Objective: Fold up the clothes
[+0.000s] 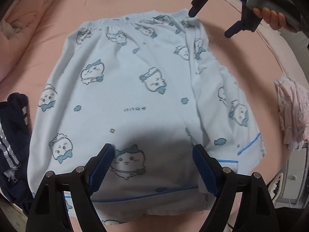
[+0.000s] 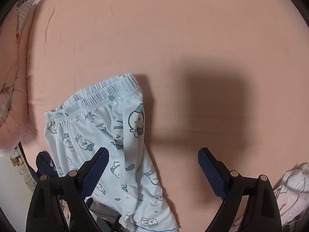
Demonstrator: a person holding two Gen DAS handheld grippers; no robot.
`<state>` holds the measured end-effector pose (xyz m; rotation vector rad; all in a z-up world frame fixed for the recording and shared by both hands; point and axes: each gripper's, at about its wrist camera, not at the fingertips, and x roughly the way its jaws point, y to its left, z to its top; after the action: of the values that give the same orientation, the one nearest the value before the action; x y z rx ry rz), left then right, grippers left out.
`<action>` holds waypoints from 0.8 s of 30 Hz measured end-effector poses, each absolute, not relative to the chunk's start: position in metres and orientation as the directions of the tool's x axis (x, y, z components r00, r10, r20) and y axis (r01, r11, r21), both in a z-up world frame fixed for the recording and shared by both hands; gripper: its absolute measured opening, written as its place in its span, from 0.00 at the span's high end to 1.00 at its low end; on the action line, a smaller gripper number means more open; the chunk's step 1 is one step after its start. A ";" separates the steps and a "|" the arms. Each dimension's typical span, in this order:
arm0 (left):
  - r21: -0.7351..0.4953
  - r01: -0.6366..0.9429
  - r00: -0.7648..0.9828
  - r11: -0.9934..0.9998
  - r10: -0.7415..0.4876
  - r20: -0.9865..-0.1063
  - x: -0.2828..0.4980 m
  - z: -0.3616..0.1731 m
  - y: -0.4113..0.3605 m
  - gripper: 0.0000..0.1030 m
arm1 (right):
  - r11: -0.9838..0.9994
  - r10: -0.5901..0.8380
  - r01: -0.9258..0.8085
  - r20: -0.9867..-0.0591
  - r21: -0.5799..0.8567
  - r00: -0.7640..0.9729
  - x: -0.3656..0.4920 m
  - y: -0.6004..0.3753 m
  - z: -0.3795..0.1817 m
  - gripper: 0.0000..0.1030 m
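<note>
Light blue pajama shorts (image 1: 135, 89) with cartoon prints lie flat on the pink bed, waistband at the far end, hems near me. One side is folded inward along a lengthwise crease. My left gripper (image 1: 153, 156) is open, hovering above the hem end, touching nothing. My right gripper (image 1: 208, 24) shows in the left wrist view, open, above the far right waistband corner. In the right wrist view the shorts (image 2: 108, 147) lie to the left, and my right gripper (image 2: 153, 164) is open and empty over their right edge and the sheet.
A dark navy garment (image 1: 13, 139) with silver stripes lies to the left of the shorts. A pink printed garment (image 1: 293, 114) lies at the right bed edge. A pink quilt (image 1: 25, 38) is bunched at the far left. The pink sheet (image 2: 173, 38) stretches beyond the waistband.
</note>
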<state>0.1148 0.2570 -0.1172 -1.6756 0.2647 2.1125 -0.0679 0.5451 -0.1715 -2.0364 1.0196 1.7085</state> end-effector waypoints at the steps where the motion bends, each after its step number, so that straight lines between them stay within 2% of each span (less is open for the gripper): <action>1: -0.139 -0.443 -0.170 -0.886 0.236 -0.957 0.114 -0.114 0.257 0.20 | -0.707 -0.328 -0.674 -0.943 0.213 0.047 -0.068 0.545 -0.174 0.09; 4: -0.197 -0.445 -0.166 -0.874 0.296 -0.941 0.112 -0.099 0.256 0.19 | -0.711 -0.333 -0.670 -0.942 0.213 0.054 -0.067 0.543 -0.180 0.09; 8: -0.181 -0.476 -0.192 -0.861 0.302 -0.934 0.132 -0.090 0.286 0.20 | -0.712 -0.340 -0.671 -0.937 0.207 0.072 -0.066 0.541 -0.193 0.09; 11: -0.203 -0.504 -0.169 -0.840 0.326 -0.930 0.114 -0.078 0.304 0.20 | -0.702 -0.342 -0.681 -0.937 0.208 0.067 -0.066 0.540 -0.196 0.08; 16: -0.192 -0.534 -0.153 -0.823 0.318 -0.936 0.113 -0.109 0.307 0.20 | -0.671 -0.346 -0.693 -0.938 0.265 -0.024 -0.066 0.537 -0.181 0.08; 19: -0.189 -0.550 -0.141 -0.814 0.313 -0.939 0.102 -0.136 0.327 0.20 | -0.641 -0.390 -0.692 -0.918 0.332 -0.079 -0.065 0.539 -0.183 0.08; 22: -0.164 -0.558 -0.132 -0.814 0.282 -0.950 0.108 -0.141 0.331 0.20 | -0.603 -0.440 -0.694 -0.890 0.394 -0.122 -0.061 0.541 -0.189 0.07; 24: -0.173 -0.556 -0.091 -0.813 0.267 -0.959 0.111 -0.150 0.332 0.20 | -0.576 -0.472 -0.693 -0.868 0.433 -0.150 -0.058 0.543 -0.192 0.00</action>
<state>0.1113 0.3321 -0.1495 -1.6400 0.3157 1.9531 -0.0585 0.5431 -0.1923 -1.9187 1.3415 1.8121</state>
